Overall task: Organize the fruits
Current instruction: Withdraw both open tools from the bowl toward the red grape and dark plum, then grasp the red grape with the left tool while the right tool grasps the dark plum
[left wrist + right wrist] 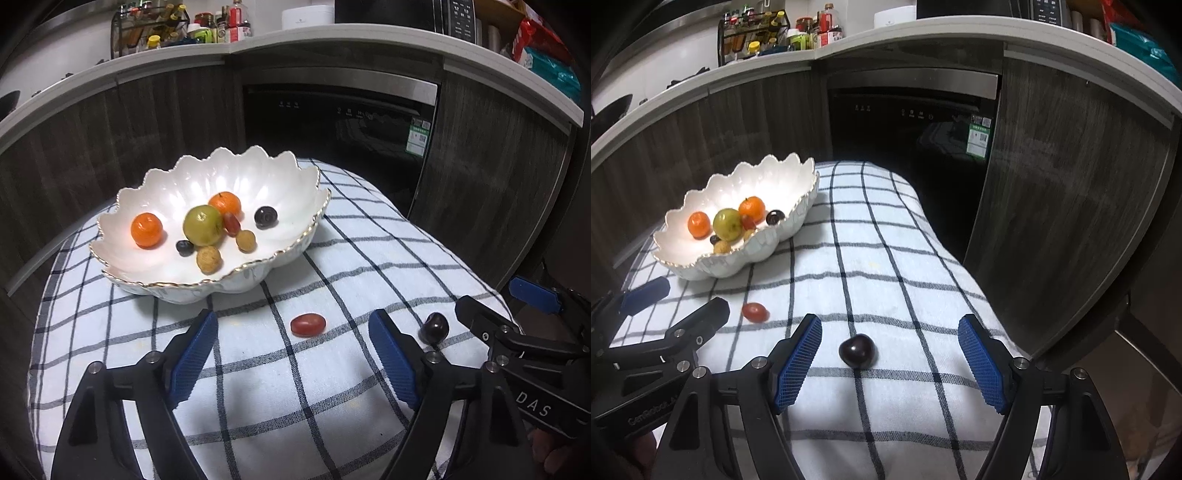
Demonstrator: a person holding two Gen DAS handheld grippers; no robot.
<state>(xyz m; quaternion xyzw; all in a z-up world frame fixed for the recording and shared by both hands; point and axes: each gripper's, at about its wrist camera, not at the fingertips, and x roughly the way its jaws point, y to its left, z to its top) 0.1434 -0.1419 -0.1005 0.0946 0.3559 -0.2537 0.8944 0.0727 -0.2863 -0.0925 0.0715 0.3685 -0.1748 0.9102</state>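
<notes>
Left wrist view shows the left gripper (291,354) spread wide with the red grape (307,325) just ahead between its pads, lined up for a pinch. Likewise the right gripper (890,354) gapes around the dark cherry (857,350). Both fruits lie loose on the checked cloth (886,258), probably bound for the white bowl (207,284), which already holds fruit.

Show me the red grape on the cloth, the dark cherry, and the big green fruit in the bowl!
red grape (307,325), left wrist view, middle of its skin
dark cherry (857,350), right wrist view, shiny top
green fruit (203,225), left wrist view, its front face
</notes>
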